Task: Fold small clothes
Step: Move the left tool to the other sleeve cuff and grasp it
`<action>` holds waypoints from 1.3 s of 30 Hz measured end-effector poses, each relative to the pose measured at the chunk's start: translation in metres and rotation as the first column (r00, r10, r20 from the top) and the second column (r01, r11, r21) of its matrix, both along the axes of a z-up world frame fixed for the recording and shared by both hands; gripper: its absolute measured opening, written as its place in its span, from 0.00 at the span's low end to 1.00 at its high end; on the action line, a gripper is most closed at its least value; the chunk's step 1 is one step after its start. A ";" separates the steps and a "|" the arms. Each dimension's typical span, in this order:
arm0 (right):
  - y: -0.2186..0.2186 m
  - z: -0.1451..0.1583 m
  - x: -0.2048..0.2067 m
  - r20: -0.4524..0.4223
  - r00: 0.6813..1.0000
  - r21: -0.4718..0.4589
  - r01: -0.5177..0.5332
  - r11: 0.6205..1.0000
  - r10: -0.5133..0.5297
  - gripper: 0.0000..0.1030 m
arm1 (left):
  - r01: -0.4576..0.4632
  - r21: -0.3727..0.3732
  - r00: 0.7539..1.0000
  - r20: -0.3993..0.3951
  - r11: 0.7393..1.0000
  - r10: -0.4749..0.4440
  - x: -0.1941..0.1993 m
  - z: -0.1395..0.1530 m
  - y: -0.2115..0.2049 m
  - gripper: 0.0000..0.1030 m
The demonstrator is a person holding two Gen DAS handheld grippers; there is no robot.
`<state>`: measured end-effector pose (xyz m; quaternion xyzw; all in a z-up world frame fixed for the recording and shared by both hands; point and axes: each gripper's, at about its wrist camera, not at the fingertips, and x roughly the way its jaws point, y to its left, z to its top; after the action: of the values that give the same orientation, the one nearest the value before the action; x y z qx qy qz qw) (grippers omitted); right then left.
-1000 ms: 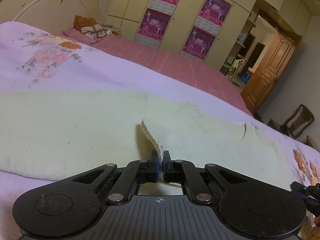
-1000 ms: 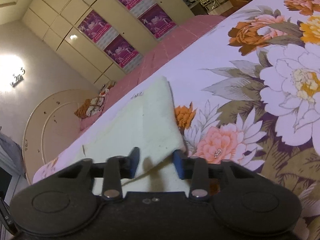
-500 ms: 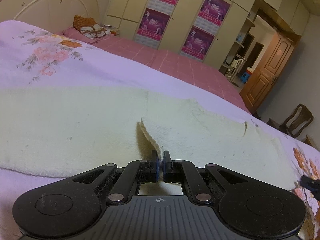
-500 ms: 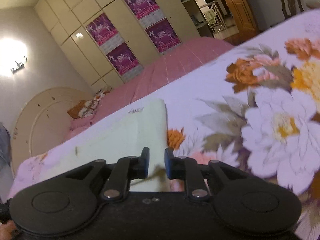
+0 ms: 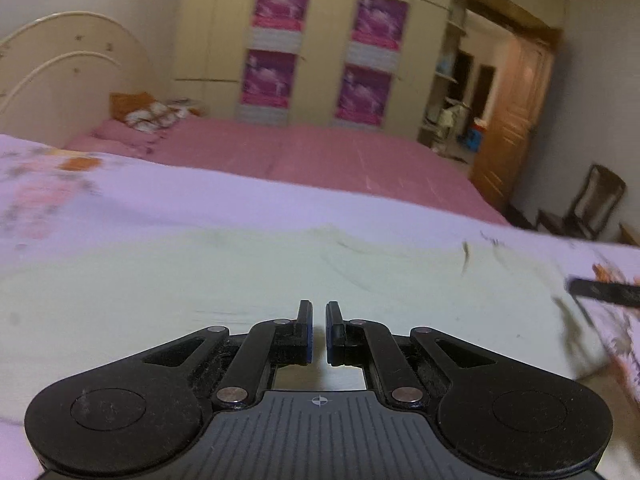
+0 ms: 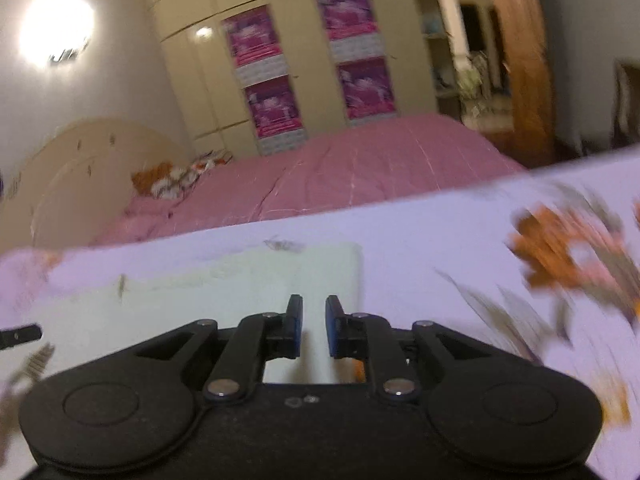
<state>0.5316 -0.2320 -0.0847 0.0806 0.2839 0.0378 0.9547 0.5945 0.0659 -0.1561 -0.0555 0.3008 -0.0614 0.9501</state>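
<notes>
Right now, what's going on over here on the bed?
A person is folding a pale yellow garment on a floral bedsheet, with a handheld gripper in each hand. The left gripper and the right gripper both hover just above the cloth, each with a small gap between its fingers and nothing held in it. The garment lies flat. Both views are motion-blurred.

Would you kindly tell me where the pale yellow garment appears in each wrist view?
Left wrist: pale yellow garment fills the middle, ahead of the left tool.
Right wrist: it lies centre-left, beyond the right tool.
Shared landmark: purple wardrobe posters.
</notes>
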 end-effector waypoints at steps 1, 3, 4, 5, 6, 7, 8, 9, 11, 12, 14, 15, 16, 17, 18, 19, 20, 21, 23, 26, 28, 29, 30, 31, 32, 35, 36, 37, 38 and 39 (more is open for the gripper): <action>0.006 -0.003 0.010 -0.012 1.000 -0.020 -0.015 1.000 0.015 0.15 | -0.002 0.011 1.000 -0.010 1.000 0.003 0.004 -0.004 -0.003 0.11; 0.015 -0.009 0.027 -0.047 0.998 -0.072 -0.039 0.997 0.035 0.11 | -0.024 0.018 1.000 -0.006 1.000 0.024 0.005 -0.012 0.005 0.15; 0.013 -0.014 0.031 -0.071 0.997 -0.101 -0.022 0.995 0.015 0.10 | -0.034 0.000 0.999 -0.004 0.999 0.034 0.003 -0.013 0.013 0.15; 0.003 -0.019 0.036 -0.090 0.995 -0.109 0.023 0.994 -0.033 0.06 | -0.041 -0.013 0.999 -0.005 0.999 0.041 0.001 -0.013 0.019 0.15; -0.011 -0.020 0.038 -0.094 0.994 -0.067 0.052 0.996 -0.058 0.02 | -0.045 -0.019 0.999 -0.007 0.999 0.045 0.000 -0.013 0.023 0.15; -0.021 -0.019 0.040 -0.107 0.992 -0.035 0.064 0.997 -0.067 0.00 | -0.044 -0.019 0.999 -0.008 0.999 0.044 -0.001 -0.012 0.024 0.15; -0.022 -0.016 0.042 -0.112 0.992 -0.036 0.054 0.998 -0.058 0.00 | -0.042 -0.008 0.999 -0.008 0.999 0.042 0.000 -0.014 0.030 0.15; -0.019 -0.012 0.041 -0.102 0.993 -0.056 0.053 0.997 -0.058 0.00 | -0.047 0.015 0.999 0.002 0.999 0.047 -0.002 -0.012 0.030 0.15; -0.014 -0.006 0.036 -0.052 0.997 -0.060 0.053 0.997 -0.056 0.17 | -0.044 0.048 0.999 0.034 0.998 0.042 -0.006 -0.012 0.028 0.15; -0.011 -0.007 0.035 -0.042 0.998 -0.070 0.048 0.996 -0.051 0.18 | -0.044 0.067 0.999 0.009 0.997 0.044 -0.006 -0.016 0.023 0.16; -0.011 -0.021 0.047 -0.101 0.992 -0.117 0.060 0.991 -0.072 0.17 | -0.046 0.070 0.999 -0.005 0.997 0.047 -0.006 -0.020 0.027 0.16; -0.011 -0.021 0.047 -0.092 0.993 -0.118 0.066 0.991 -0.077 0.18 | -0.049 0.065 0.999 -0.007 0.997 0.049 -0.008 -0.017 0.028 0.16; -0.013 -0.018 0.049 -0.105 0.991 -0.107 0.070 0.992 -0.081 0.21 | -0.056 0.062 0.998 0.001 0.997 0.056 -0.012 -0.014 0.033 0.16; -0.014 -0.014 0.048 -0.092 0.993 -0.101 0.071 0.992 -0.080 0.18 | -0.061 0.065 0.998 0.011 0.996 0.061 -0.017 -0.012 0.035 0.16; -0.014 -0.009 0.046 -0.055 0.995 -0.109 0.074 0.991 -0.081 0.18 | -0.060 0.077 0.998 0.006 0.995 0.060 -0.019 -0.014 0.037 0.16; -0.014 -0.007 0.046 -0.033 0.997 -0.112 0.067 0.991 -0.071 0.18 | -0.055 0.090 0.998 -0.015 0.994 0.057 -0.020 -0.019 0.039 0.16; -0.016 -0.012 0.052 -0.061 0.996 -0.116 0.057 0.992 -0.064 0.17 | -0.053 0.096 0.998 -0.009 0.994 0.054 -0.021 -0.020 0.038 0.16; -0.016 -0.020 0.062 -0.134 0.989 -0.136 0.042 0.990 -0.061 0.16 | -0.052 0.103 0.998 -0.017 0.993 0.054 -0.022 -0.017 0.033 0.16; -0.015 -0.017 0.058 -0.134 0.988 -0.149 0.050 0.988 -0.070 0.17 | -0.065 0.089 0.998 -0.021 0.994 0.067 -0.029 -0.005 0.031 0.16; -0.010 0.007 0.022 -0.042 0.998 -0.078 0.037 0.996 -0.040 0.19 | -0.059 0.066 0.998 0.010 0.996 0.059 -0.045 0.010 0.024 0.16; -0.002 0.013 -0.008 0.000 1.000 -0.063 0.010 0.998 -0.010 0.21 | -0.037 0.082 0.999 0.012 0.996 0.036 -0.059 0.003 0.014 0.18; 0.001 0.011 -0.022 0.005 1.000 -0.066 -0.011 0.998 0.012 0.22 | -0.024 0.090 0.999 -0.037 0.996 0.028 -0.057 -0.006 0.009 0.26; 0.008 0.002 -0.027 -0.018 0.999 -0.085 -0.032 0.996 0.031 0.21 | -0.023 0.084 0.999 -0.033 0.996 0.026 -0.051 -0.012 0.001 0.31; 0.014 -0.014 -0.024 -0.097 0.995 -0.123 -0.047 0.991 0.035 0.22 | -0.016 0.092 0.999 -0.026 0.996 0.019 -0.051 -0.013 -0.001 0.31; 0.015 -0.025 -0.020 -0.145 0.989 -0.150 -0.048 0.987 0.026 0.23 | -0.017 0.087 0.999 -0.041 0.996 0.021 -0.050 -0.009 0.000 0.31; 0.008 -0.002 -0.029 -0.104 0.995 -0.074 -0.001 0.997 -0.007 0.23 | -0.075 -0.023 0.996 -0.048 0.997 0.074 -0.062 0.010 0.024 0.32; 0.004 0.011 -0.038 -0.054 0.999 -0.046 0.005 0.999 -0.008 0.23 | -0.099 -0.027 0.994 -0.043 0.995 0.098 -0.069 0.013 0.033 0.32; 0.004 0.019 -0.045 -0.031 0.999 -0.048 0.006 0.999 -0.008 0.24 | -0.124 -0.043 0.992 -0.036 0.991 0.123 -0.077 0.015 0.045 0.32; 0.002 0.025 -0.051 -0.024 1.000 -0.054 0.004 0.999 -0.005 0.25 | -0.152 -0.069 0.988 -0.030 0.986 0.150 -0.088 0.015 0.060 0.32; -0.001 0.029 -0.057 -0.028 1.000 -0.054 -0.001 0.999 -0.001 0.25 | -0.188 -0.085 0.982 -0.034 0.978 0.186 -0.101 0.014 0.076 0.32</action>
<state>0.4746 -0.2335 -0.0552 0.0554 0.2980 0.0291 0.9525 0.4930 0.1420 -0.1425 -0.1263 0.3035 0.0158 0.9443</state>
